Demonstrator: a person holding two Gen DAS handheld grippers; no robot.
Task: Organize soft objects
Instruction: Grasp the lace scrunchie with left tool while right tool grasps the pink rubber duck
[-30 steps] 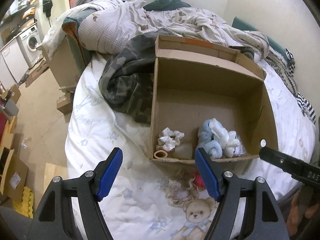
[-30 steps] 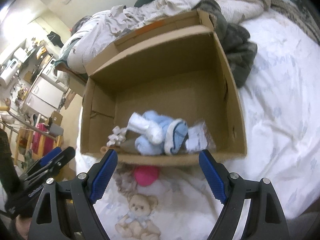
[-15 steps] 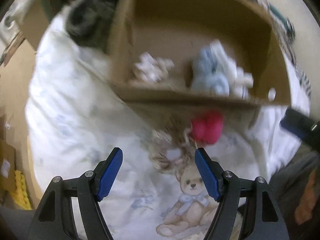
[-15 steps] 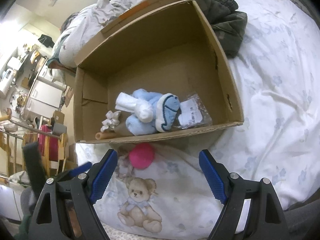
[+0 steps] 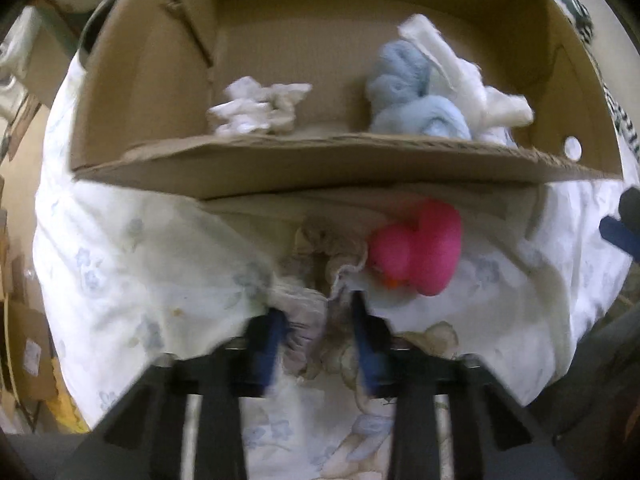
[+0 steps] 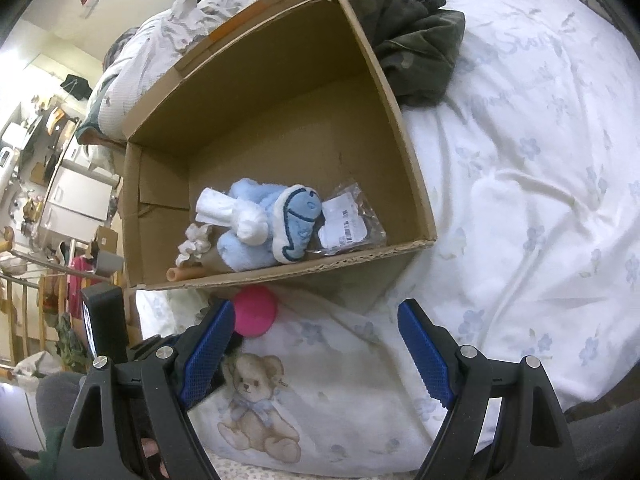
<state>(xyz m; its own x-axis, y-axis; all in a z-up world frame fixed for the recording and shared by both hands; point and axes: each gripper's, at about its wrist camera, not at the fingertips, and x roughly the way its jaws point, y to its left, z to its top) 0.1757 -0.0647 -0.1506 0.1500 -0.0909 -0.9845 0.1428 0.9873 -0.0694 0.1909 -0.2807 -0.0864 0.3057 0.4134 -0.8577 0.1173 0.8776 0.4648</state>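
- Left wrist view: left gripper (image 5: 316, 340) has just been closing and its jaws now pinch the beige scrunchie (image 5: 320, 280), which lies on the bed sheet (image 5: 140, 260) just in front of the cardboard box (image 5: 320, 164). Frame is blurred, so depth of the bite is unclear.
- Risk: the pads appear to hold only the near ruffle. A shallow bite on loose fabric could slip free on the lift.
- Risk: the sheet bunches right at the fingertips. If a fold is caught with the scrunchie, raising it would drag the bedding and may shove the box.
- Risk: the pink toy duck (image 5: 416, 252) touches the scrunchie's far edge and sits against the box wall. Pulling the scrunchie up could roll or tip the duck away.
- Risk: the near box flap juts toward the gripper. A low carry into the box could snag the dangling scrunchie on that edge.
- Right wrist view: right gripper (image 6: 316, 356) is spread wide and empty, hovering over the sheet near the duck (image 6: 254, 311). The two tools are close together; collision is possible if both go for this corner.
- Already in the box: blue plush (image 6: 264, 232), white scrunchie (image 6: 196, 244).
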